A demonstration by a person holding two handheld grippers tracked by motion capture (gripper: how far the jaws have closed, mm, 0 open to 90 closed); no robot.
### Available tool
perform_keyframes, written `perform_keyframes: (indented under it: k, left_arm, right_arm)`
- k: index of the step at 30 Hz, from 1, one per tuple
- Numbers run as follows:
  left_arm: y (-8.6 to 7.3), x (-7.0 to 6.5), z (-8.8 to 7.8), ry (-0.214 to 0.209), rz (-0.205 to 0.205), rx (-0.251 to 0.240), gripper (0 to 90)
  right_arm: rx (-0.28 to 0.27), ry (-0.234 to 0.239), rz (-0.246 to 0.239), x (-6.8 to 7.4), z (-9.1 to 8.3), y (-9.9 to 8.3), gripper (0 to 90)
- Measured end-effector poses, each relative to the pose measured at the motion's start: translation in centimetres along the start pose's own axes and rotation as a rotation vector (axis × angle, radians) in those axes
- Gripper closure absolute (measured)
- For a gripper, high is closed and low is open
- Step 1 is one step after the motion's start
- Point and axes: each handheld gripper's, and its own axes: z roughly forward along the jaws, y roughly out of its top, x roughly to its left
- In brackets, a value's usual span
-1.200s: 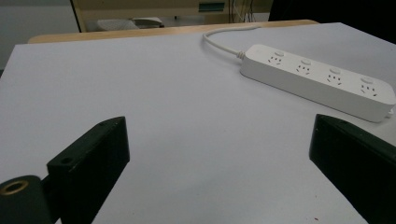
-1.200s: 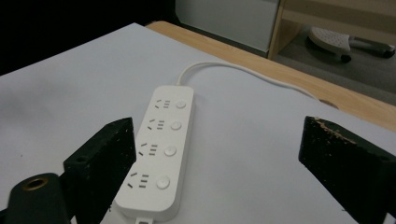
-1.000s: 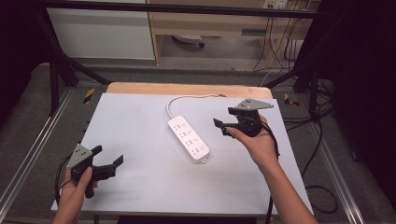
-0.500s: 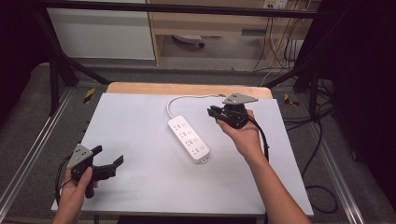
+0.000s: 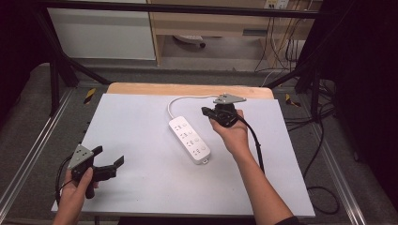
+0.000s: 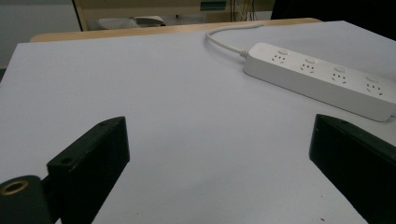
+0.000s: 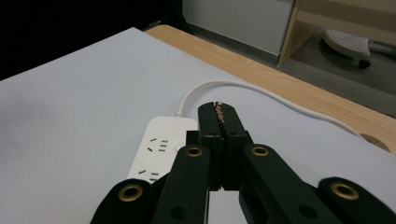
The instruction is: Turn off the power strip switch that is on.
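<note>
A white power strip (image 5: 189,139) with several sockets lies diagonally in the middle of the table, its white cable (image 5: 185,99) curving off toward the far edge. My right gripper (image 5: 204,111) hovers just right of the strip's far end, its jaws having just been closing; they now meet with nothing between them. In the right gripper view the shut gripper (image 7: 218,108) points over the strip (image 7: 159,147) near where the cable (image 7: 243,86) enters. My left gripper (image 5: 109,161) rests at the near left, jaws wide apart and empty. The left gripper view shows the strip (image 6: 322,79) well ahead.
The table (image 5: 141,117) has a pale grey top with a wooden strip along its far edge (image 5: 187,89). Metal frame rails run along both sides. Beyond the table stand a cabinet and loose cables on the floor.
The right hand has moved left and slightly down toward the far end of the power strip, and its jaws have closed. The left hand has stayed put.
</note>
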Motion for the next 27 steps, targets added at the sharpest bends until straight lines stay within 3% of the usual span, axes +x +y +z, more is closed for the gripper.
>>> perform_keyframes:
  k: [14, 27]
  left_arm:
    - [0.0, 0.2, 0.0, 0.005, -0.005, -0.003, 4.8]
    - [0.0, 0.3, -0.1, 0.005, -0.003, -0.005, 4.8]
  right_arm:
    - [0.121, 0.046, 0.065, 0.9, 3.3, -2.1, 90.0]
    - [0.17, 0.046, 0.041, 2.3, 5.6, -3.3, 90.0]
